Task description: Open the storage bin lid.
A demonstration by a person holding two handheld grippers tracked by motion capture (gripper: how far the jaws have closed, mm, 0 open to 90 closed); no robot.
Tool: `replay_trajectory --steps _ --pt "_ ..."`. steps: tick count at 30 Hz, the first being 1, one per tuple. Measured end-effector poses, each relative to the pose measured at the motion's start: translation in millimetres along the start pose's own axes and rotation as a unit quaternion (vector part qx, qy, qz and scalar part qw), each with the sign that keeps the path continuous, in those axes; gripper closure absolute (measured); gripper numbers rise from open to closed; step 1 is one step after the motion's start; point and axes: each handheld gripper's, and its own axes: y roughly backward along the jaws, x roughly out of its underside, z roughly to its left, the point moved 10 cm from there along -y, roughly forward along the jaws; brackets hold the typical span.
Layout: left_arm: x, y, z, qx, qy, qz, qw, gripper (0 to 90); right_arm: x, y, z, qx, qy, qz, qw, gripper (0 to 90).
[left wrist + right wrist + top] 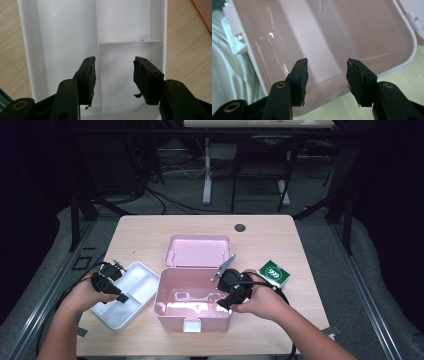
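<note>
Two tongs, both released: the left tongs [121, 297] over one white tray [145, 279], the right tongs [223, 303] over one open pink box [170, 307] mid-bench [150, 232]; one green carton [274, 272] beside.

Overhead view, two close claw views

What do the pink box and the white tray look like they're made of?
Pink box: probably glossy moulded plastic; its inner walls carry bright streaky reflections and the corners are rounded. White tray: likely thin rigid plastic, smoother satin finish, with thin moulded dividers.
</note>
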Motion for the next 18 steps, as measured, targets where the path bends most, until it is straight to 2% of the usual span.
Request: replay_trajectory --steps 2,5,9,12,18 --pt "0.2 -0.8 0.1 0.0 0.001 0.001 1.0 52.2 -1.0 -2.0 1.8 -0.008 0.007 0.017 0.9998 51.2" --pt "0.9 -0.3 0.4 0.0 0.001 0.002 1.0 51.9 -2.9 -2.6 0.5 -0.006 0.015 0.045 0.9989 49.3" --pt "1.2 2.1 1.6 -0.001 0.004 -0.002 1.0 51.2 -11.5 4.2 -1.5 -0.004 0.022 0.056 0.9982 48.0" --pt "2.1 2.8 2.8 -0.004 0.005 -0.001 1.0 50.4 -18.2 15.2 -7.7 0.009 0.025 0.058 0.998 45.8" --pt "-2.0 6.4 4.9 -0.008 0.009 -0.017 0.9998 44.6 -18.2 31.0 -30.9 0.023 -0.01 0.048 0.9985 37.8"
